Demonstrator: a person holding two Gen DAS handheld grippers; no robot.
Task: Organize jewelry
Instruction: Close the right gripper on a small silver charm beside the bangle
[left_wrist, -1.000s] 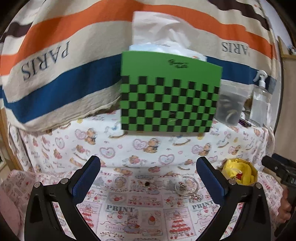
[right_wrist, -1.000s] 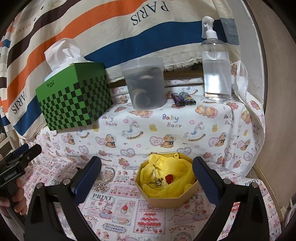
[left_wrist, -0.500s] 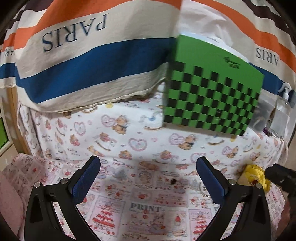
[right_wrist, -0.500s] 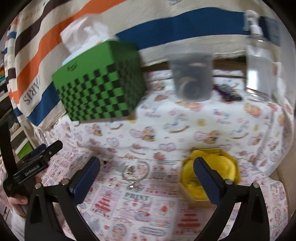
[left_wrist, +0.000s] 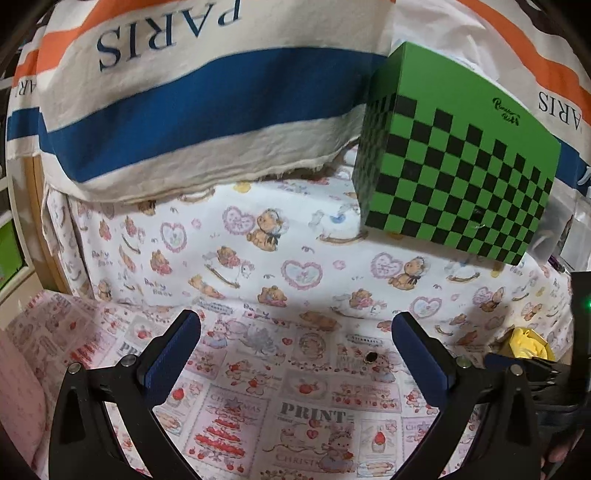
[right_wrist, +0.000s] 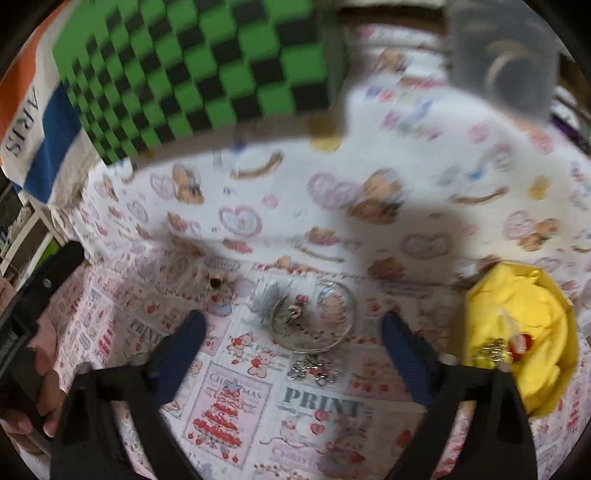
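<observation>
both tongs are sitting wide apart with nothing between the blue pads. the left gripper (left_wrist: 295, 349) is hovering over the printed cloth (left_wrist: 258, 413), and a small dark ring (left_wrist: 370, 357) is lying just inside its right finger, a bit ahead of the tip. the green checkered box (left_wrist: 458, 162) is sitting up ahead and to the right.

the right gripper (right_wrist: 293, 338) is hanging over a silver bangle (right_wrist: 314, 317) — it's lying flat on the cloth between the fingers, just ahead of the tips, with a little charm inside the loop. a sparkly charm cluster (right_wrist: 312, 369) is touching the bangle's near edge. the yellow-lined box (right_wrist: 524, 332) is sitting off to the right, just past the right finger, with some gold and red bits in it. the view is blurry — the ring is showing ahead-left of the left finger.
</observation>
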